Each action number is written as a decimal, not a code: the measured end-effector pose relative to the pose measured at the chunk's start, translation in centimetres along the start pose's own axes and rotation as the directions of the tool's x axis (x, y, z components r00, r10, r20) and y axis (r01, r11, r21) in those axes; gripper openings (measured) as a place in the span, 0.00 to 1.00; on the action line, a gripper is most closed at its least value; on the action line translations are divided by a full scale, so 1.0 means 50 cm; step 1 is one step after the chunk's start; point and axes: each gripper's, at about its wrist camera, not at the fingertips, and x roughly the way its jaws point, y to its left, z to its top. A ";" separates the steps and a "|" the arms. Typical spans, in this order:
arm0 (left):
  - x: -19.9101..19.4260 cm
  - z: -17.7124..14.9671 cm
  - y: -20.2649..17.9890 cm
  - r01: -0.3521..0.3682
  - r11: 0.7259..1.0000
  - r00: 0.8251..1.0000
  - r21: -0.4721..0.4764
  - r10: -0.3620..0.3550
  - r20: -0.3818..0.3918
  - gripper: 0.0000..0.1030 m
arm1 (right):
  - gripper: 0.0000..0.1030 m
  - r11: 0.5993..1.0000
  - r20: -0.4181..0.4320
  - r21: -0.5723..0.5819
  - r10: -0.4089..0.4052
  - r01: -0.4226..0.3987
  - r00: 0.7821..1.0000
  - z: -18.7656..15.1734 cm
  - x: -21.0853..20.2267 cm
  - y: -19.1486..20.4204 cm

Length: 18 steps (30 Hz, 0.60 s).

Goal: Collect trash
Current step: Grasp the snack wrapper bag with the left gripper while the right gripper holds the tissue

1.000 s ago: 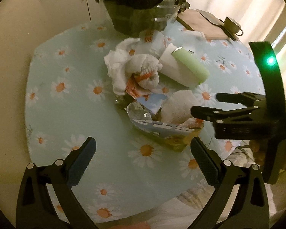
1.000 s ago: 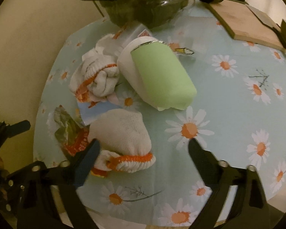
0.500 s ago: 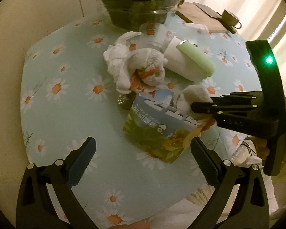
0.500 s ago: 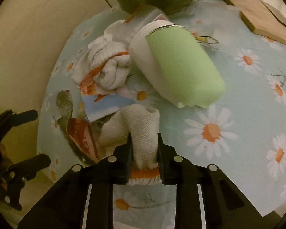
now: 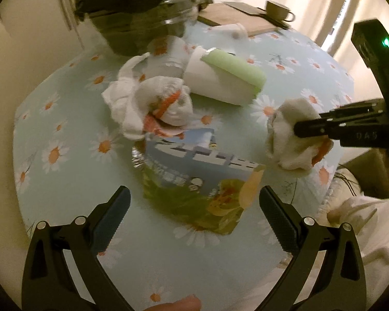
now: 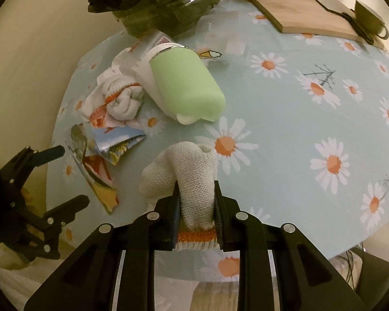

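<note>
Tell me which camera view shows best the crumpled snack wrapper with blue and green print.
The left wrist view: the crumpled snack wrapper lies central, printed face visible, between that gripper's open fingers. The right wrist view shows it only small, at the left edge.

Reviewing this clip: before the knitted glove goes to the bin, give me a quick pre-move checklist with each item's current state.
1. Right tool shut on the knitted glove: ok.
2. Glove lifted clear of the table: ok, it hangs free in the left wrist view.
3. Lined bin open at the top: cannot tell, its mouth is cut off.
4. Path to the bin: not ok, the green-sleeved cup lies in between.
5. Left tool open and empty: ok.
6. Snack wrapper within the left tool's reach: ok, it lies just ahead of the open pads.
</note>
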 end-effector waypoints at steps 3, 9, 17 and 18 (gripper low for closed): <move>0.024 -0.007 -0.010 0.006 0.999 1.000 0.052 -0.005 -0.015 0.94 | 0.20 1.000 0.008 0.012 -0.014 0.014 1.000 -0.013 -0.013 -0.003; 0.079 -0.010 -0.002 -0.013 0.998 0.999 0.058 0.014 -0.033 0.94 | 0.20 0.999 0.022 0.028 -0.043 0.042 0.999 -0.007 0.001 0.035; 0.116 -0.014 0.022 -0.004 1.000 1.000 0.016 0.004 -0.019 0.94 | 0.20 0.997 0.044 0.046 -0.056 0.054 0.997 -0.017 -0.026 0.034; 0.116 -0.013 0.024 -0.005 1.000 1.000 0.006 0.005 -0.013 0.94 | 0.20 0.997 0.045 0.045 -0.057 0.055 0.997 -0.019 -0.029 0.034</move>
